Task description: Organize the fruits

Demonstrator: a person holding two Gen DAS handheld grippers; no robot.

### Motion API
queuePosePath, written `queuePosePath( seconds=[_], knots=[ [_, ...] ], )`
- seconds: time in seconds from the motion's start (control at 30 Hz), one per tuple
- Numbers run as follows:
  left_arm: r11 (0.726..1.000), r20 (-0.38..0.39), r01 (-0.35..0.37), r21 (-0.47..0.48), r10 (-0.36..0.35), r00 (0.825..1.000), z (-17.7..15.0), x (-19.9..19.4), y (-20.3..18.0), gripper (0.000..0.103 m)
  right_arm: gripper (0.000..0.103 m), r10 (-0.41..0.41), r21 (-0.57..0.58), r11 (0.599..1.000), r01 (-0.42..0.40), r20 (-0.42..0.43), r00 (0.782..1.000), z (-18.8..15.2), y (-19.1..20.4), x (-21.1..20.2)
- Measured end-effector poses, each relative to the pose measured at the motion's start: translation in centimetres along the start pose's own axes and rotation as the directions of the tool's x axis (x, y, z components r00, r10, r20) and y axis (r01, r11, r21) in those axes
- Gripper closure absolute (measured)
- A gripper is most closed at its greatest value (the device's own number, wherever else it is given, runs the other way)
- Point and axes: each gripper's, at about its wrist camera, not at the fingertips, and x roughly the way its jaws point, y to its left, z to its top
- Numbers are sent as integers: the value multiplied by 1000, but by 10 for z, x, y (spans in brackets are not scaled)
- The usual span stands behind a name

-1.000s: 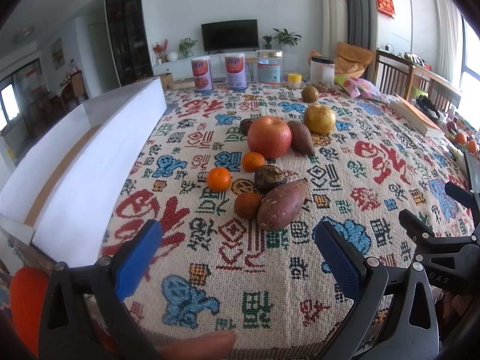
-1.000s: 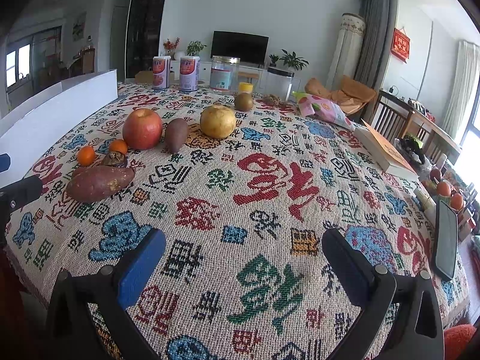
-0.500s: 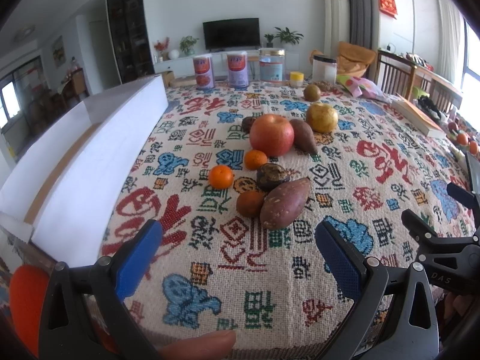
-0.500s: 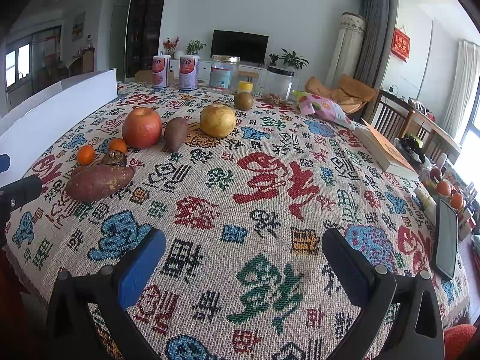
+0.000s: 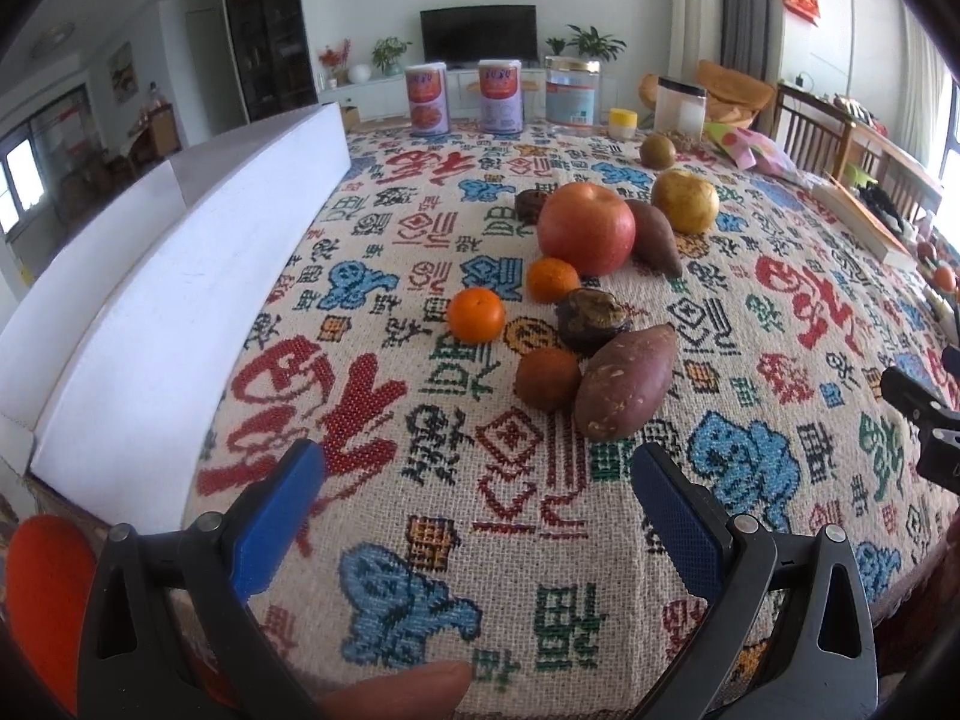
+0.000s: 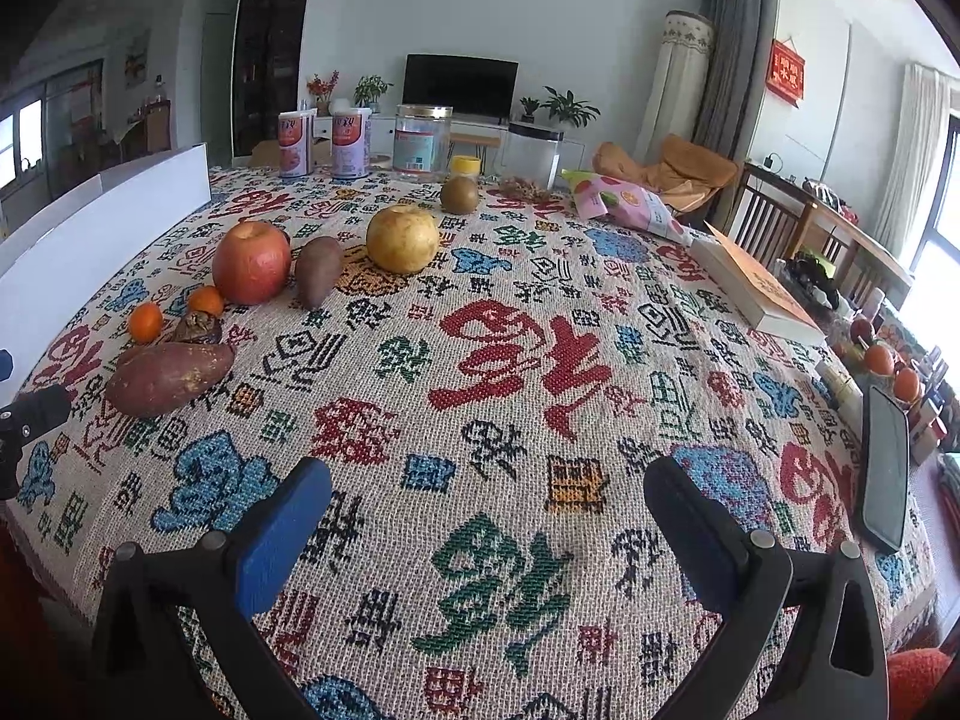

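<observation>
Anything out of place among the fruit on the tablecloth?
Two sweet potatoes, one large and one smaller, lie among the fruit. A dark, wrinkled, shrivelled-looking fruit sits beside the large one. Nothing spilled.

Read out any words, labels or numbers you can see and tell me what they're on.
Tablecloth: woven Chinese-style characters, too stylised to read.
Pink cans: labels blurred.
Clear jar: label too small.
Red wall hanging: gold characters blurred.
So no text reads clearly.
</observation>
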Motion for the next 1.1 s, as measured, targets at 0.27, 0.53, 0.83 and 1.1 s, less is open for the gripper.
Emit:
queuePosePath(
  seconds=[0.27,0.53,0.83,1.1],
  knots=[
    [999,-132,14,-52,-21,991,-8,44,21,0,0,-30,45,998,36,-135,990,49,-46,45],
    [998,-113,21,-56,-27,993,-10,43,24,0,0,-73,159,981,114,-242,967,18,-80,102],
    [998,-116,15,-57,-22,993,-10,43,25,1,0,-48,184,979,90,-223,974,11,-83,98],
    [998,-130,16,-55,-23,991,-9,44,24,1,0,-20,214,974,70,-228,973,10,-86,101]
  ],
)
